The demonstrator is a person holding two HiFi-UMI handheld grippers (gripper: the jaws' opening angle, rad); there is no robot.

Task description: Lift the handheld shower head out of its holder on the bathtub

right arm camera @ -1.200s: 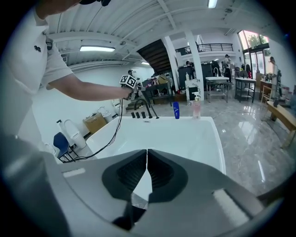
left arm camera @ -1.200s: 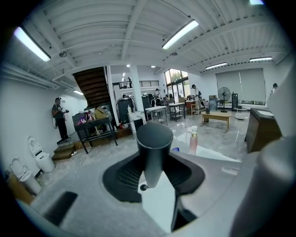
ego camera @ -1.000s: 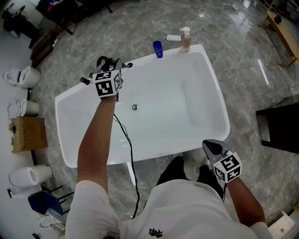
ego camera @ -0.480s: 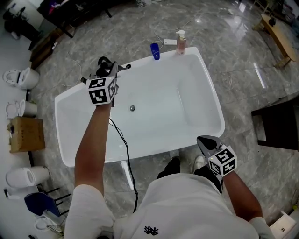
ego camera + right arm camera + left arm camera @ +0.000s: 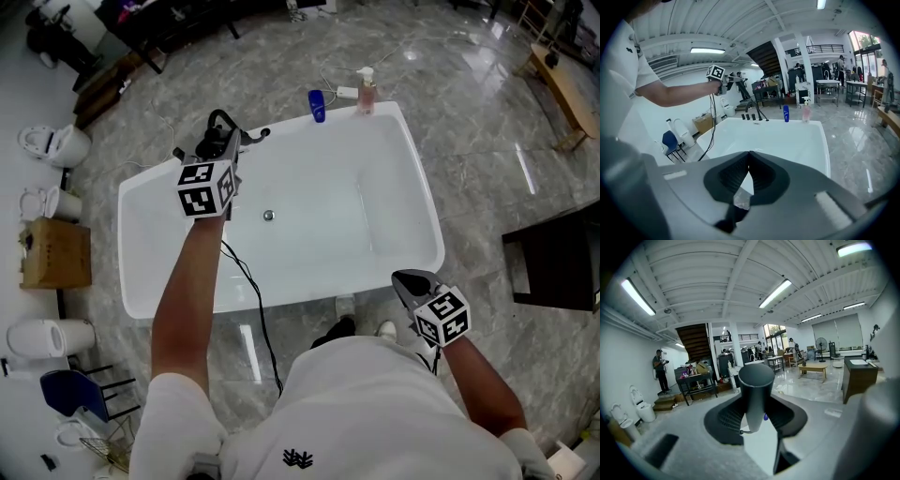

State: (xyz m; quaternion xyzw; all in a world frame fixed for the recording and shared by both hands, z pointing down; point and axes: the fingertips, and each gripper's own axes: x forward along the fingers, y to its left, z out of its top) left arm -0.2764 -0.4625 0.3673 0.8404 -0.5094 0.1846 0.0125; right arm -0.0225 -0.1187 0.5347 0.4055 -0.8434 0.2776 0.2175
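My left gripper (image 5: 221,152) is shut on the dark handle of the shower head (image 5: 217,131), held above the far left rim of the white bathtub (image 5: 420,187). In the left gripper view the round dark handle (image 5: 754,390) stands upright between the jaws of the left gripper (image 5: 755,416). The black hose (image 5: 221,114) loops behind it. The tub's black fittings (image 5: 752,116) sit on the far rim, below the left gripper (image 5: 732,78). My right gripper (image 5: 413,281) hangs at the tub's near right corner, shut and holding nothing, as the right gripper (image 5: 749,156) view also shows.
A blue bottle (image 5: 318,105) and a pink pump bottle (image 5: 366,90) stand on the tub's far rim. A black cable (image 5: 249,281) hangs from the left arm across the tub. Toilets (image 5: 47,145) and a cardboard box (image 5: 56,253) stand left; a dark cabinet (image 5: 553,262) right.
The left gripper has risen with the shower head still gripped, coming away from the tub rim. The right gripper has shifted a little near the tub's front corner.
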